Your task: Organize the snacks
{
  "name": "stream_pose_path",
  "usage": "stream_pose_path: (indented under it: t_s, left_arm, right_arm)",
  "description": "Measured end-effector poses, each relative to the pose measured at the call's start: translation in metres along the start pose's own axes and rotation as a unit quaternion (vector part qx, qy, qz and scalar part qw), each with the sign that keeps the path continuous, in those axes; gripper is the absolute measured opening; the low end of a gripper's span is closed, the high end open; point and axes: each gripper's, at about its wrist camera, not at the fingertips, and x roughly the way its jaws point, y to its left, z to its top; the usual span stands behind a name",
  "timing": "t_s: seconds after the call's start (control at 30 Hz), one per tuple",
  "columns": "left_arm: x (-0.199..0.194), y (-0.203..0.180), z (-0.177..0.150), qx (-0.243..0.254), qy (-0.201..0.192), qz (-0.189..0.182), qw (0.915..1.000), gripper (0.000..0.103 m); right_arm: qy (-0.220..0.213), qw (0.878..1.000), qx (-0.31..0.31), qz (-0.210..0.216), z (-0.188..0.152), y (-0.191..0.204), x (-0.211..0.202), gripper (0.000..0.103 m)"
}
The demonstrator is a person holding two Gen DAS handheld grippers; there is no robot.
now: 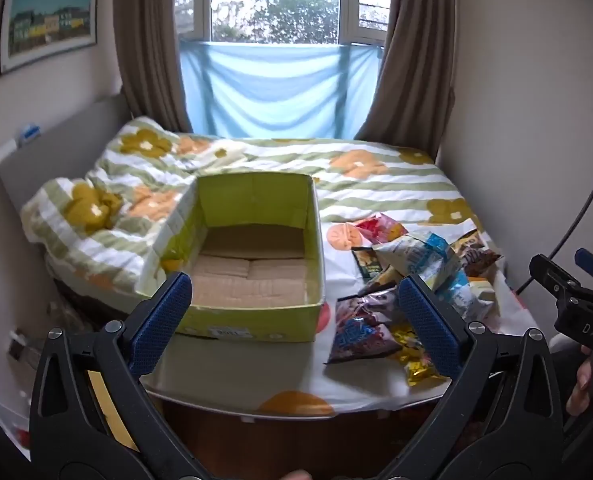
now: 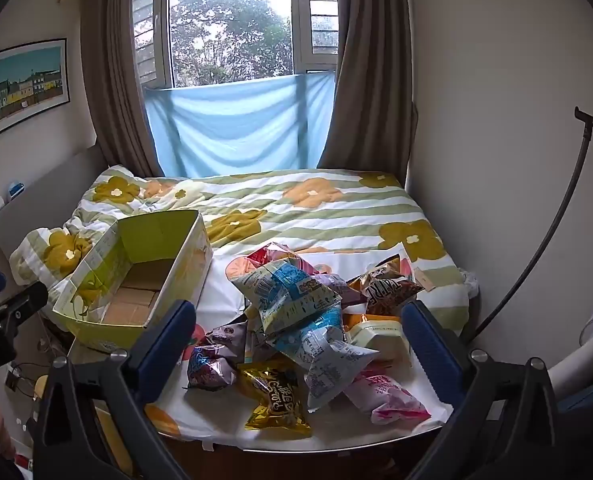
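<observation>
An open green cardboard box [image 1: 252, 322] [image 2: 92, 264] with a bare brown bottom stands on the bed's near left part. To its right lies a heap of snack bags [image 1: 416, 276] [image 2: 300, 320]: blue-and-white ones, a gold bag [image 2: 278, 400], a pink one [image 2: 384, 398], a purple one [image 2: 210, 364]. My left gripper [image 1: 296, 296] hovers open in front of the box, nothing between its blue pads. Over the near edge of the heap my right gripper [image 2: 300, 324] also stands open and holds nothing. It shows at the right edge of the left wrist view [image 1: 576, 288].
The bed [image 2: 336, 216] wears a floral striped duvet, bunched at the left by the headboard [image 1: 56, 148]. Walls close in on both sides, with a curtained window [image 1: 276, 0] behind. A black curved stand [image 2: 536, 240] leans at the right. A hand [image 1: 584, 384] shows at the right edge.
</observation>
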Motion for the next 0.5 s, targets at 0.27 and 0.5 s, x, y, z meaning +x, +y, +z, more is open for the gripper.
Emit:
stream_pose_path:
  t_s: [0.27,0.5]
  left_arm:
    - [0.007,0.004,-0.008,-0.014,-0.018,-0.008,0.9997,0.103]
    - [0.000,0.010,-0.006,-0.018,-0.019,-0.007,0.9996,0.103]
  right_arm:
    - [0.001,1.000,0.006,0.003,-0.003,-0.004,0.000,0.103]
    - [-0.005,1.000,0.008,-0.002,-0.004,-0.001,-0.003,0.103]
